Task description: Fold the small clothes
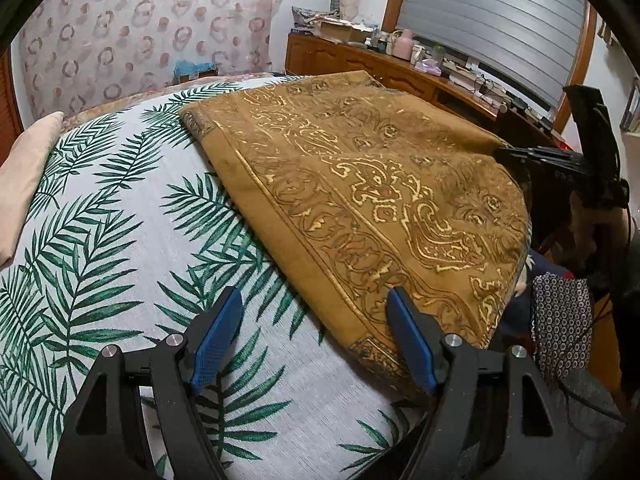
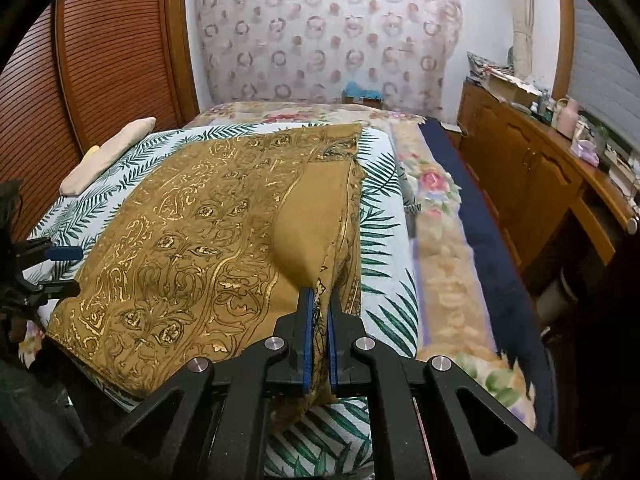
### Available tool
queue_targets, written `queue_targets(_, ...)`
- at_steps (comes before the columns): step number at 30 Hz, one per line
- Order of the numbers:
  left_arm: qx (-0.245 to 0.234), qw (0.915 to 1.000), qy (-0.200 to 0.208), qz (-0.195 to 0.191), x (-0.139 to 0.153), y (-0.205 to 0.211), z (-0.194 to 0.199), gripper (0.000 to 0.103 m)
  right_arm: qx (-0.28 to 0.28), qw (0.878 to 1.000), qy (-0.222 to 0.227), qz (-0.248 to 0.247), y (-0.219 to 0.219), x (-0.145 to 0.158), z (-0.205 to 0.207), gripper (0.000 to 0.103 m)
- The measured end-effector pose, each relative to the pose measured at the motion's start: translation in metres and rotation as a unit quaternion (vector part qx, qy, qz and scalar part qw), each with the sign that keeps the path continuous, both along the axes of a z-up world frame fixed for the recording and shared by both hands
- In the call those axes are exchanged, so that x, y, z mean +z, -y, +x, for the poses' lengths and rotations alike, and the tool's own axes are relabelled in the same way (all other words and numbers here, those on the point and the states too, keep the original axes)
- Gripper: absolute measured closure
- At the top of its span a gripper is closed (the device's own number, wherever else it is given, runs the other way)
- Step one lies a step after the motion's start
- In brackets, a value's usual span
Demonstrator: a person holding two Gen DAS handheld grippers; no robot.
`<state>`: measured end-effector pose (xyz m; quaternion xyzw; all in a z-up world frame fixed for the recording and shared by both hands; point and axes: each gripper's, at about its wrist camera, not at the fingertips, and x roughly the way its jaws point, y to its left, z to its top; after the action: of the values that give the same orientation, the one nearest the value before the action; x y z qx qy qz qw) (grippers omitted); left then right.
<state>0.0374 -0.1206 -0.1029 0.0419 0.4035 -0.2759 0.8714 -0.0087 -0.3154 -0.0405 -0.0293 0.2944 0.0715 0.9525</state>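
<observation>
A mustard-brown cloth with gold ornament lies spread on a bed with a palm-leaf sheet. My left gripper is open and empty, just above the cloth's near edge, its right finger over the cloth. In the right wrist view the same cloth lies flat. My right gripper is shut on the cloth's right edge, which it lifts into a raised fold. The left gripper shows at the far left of that view. The right gripper shows at the cloth's far side in the left wrist view.
A beige pillow lies at the bed's far left by a wooden louvred wardrobe. A floral quilt runs along the bed's right side. A wooden sideboard with clutter stands to the right. A dotted garment hangs off the bed edge.
</observation>
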Motion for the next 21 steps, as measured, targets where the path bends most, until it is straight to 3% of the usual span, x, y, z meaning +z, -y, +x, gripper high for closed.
queue_targets(6, 0.008, 0.9999, 0.008, 0.007, -0.002, 0.0, -0.009, 0.029, -0.007, 1.0, -0.004, -0.014, -0.012, -0.001, 0.009, 0.097)
queue_targets(12, -0.004, 0.9999, 0.008, 0.01, 0.0, 0.003, -0.014, 0.048, -0.021, 0.999, -0.002, -0.04, -0.025, 0.003, 0.011, 0.09)
queue_targets(16, -0.017, 0.9997, -0.01, -0.014, 0.0, 0.003, -0.019, 0.05, -0.027, 0.998, 0.011, -0.052, -0.035, 0.004, 0.009, 0.063)
queue_targets(19, -0.02, 0.9995, -0.014, -0.021, 0.001, 0.002, -0.019, 0.052, -0.022, 0.998, 0.028, -0.052, -0.043, 0.006, 0.003, 0.053)
queue_targets(21, -0.026, 0.9989, -0.023, -0.032, 0.001, 0.002, -0.019, 0.063, -0.014, 0.998, 0.031, -0.049, -0.047, 0.006, 0.0, 0.049)
